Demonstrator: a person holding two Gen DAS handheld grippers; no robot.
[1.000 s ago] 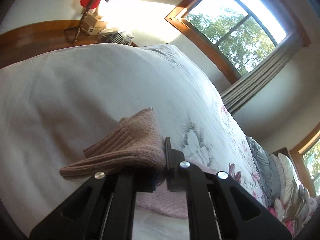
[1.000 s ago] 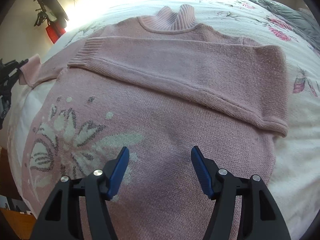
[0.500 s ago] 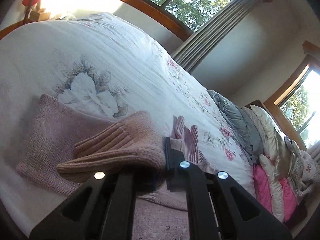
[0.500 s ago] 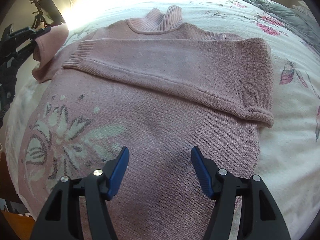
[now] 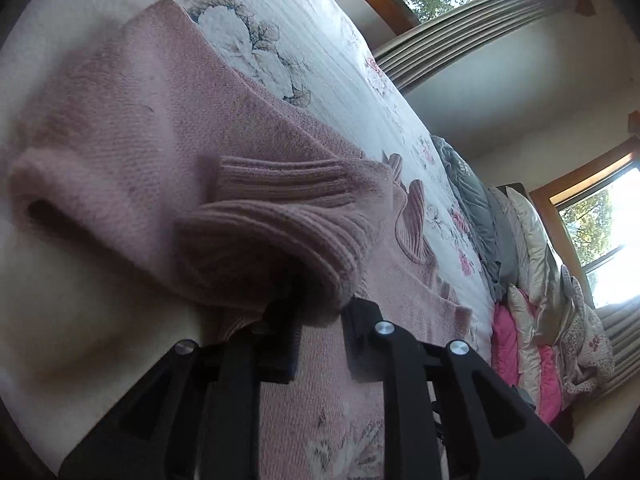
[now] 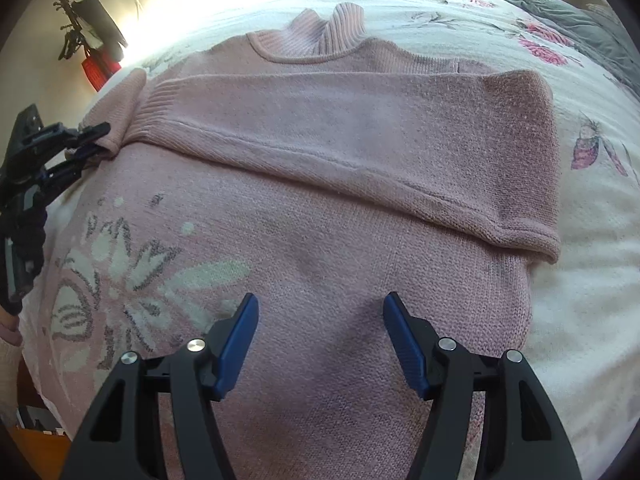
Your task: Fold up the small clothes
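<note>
Left gripper (image 5: 316, 312): your fingers are clamped on the ribbed cuff (image 5: 272, 240) of the sweater's free sleeve. Right gripper (image 6: 320, 340): fingers spread, empty, above the sweater (image 6: 320, 208) near its hem. Sweater: flat on the bed (image 6: 592, 280), other sleeve (image 6: 360, 136) folded across its chest below the collar. Soft, light, stretchy knit; hold cuffs and seams.

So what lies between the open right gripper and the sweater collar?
In the right wrist view, the folded sleeve lies across the sweater between right gripper and collar.
</note>
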